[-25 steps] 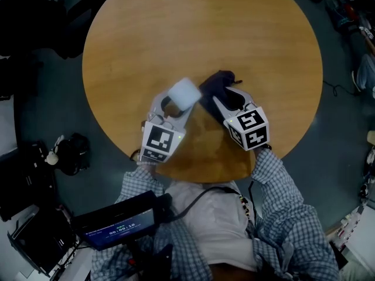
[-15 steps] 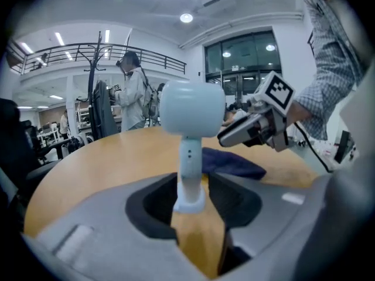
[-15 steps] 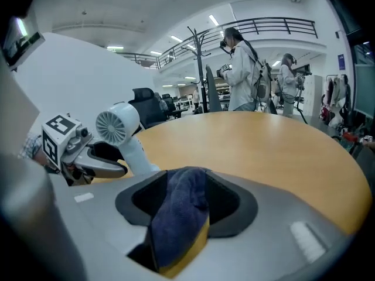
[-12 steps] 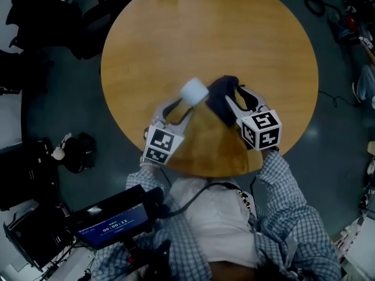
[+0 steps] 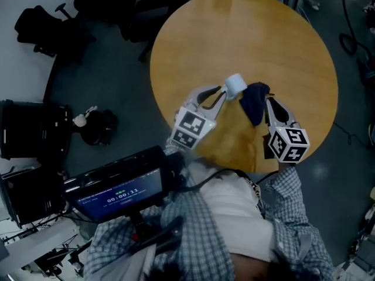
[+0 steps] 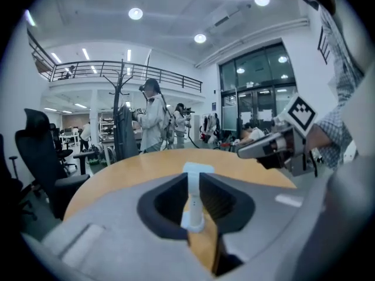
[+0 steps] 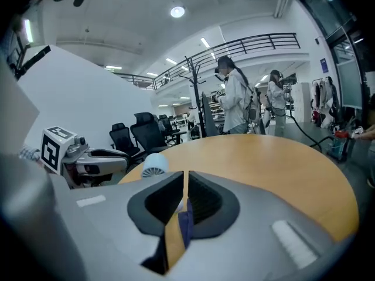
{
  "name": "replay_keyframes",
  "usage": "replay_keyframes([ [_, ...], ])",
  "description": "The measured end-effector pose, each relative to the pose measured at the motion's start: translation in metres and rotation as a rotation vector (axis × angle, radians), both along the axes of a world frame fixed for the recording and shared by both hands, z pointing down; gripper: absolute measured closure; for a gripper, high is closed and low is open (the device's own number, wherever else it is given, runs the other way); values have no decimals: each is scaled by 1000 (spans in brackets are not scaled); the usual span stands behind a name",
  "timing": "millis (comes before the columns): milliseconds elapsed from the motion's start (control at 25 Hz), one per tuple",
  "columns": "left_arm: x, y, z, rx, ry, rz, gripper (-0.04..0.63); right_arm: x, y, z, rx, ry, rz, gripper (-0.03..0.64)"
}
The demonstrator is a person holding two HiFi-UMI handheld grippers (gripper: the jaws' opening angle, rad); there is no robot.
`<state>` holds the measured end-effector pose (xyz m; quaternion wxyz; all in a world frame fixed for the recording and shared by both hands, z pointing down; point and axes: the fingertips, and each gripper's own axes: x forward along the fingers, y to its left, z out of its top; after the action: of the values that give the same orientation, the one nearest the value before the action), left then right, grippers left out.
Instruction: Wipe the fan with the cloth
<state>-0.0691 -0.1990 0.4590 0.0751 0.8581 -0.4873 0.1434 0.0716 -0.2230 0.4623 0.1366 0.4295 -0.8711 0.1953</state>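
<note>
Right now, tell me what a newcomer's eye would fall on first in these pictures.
The small white fan stands out brightest, pinched by its stem in the left tool over the round wooden table. Beside it, a dark blue cloth hangs from the right tool. Both tools' jaws have just been closing, the left onto the fan and the right onto the cloth.

fan (image 5: 235, 85) in the left claw (image 5: 226, 92), cloth (image 5: 254, 102) in the right claw (image 5: 266, 102) just beside it, both over the table (image 5: 246, 34)
</note>
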Motion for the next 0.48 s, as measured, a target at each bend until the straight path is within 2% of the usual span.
replay_keyframes([
  [160,-3,3,-17,49,19,4,594,2,7,-3,5,-27,37,623],
  [480,-3,14,-24,64,23,36,595,0,31,0,-7,-18,45,615],
])
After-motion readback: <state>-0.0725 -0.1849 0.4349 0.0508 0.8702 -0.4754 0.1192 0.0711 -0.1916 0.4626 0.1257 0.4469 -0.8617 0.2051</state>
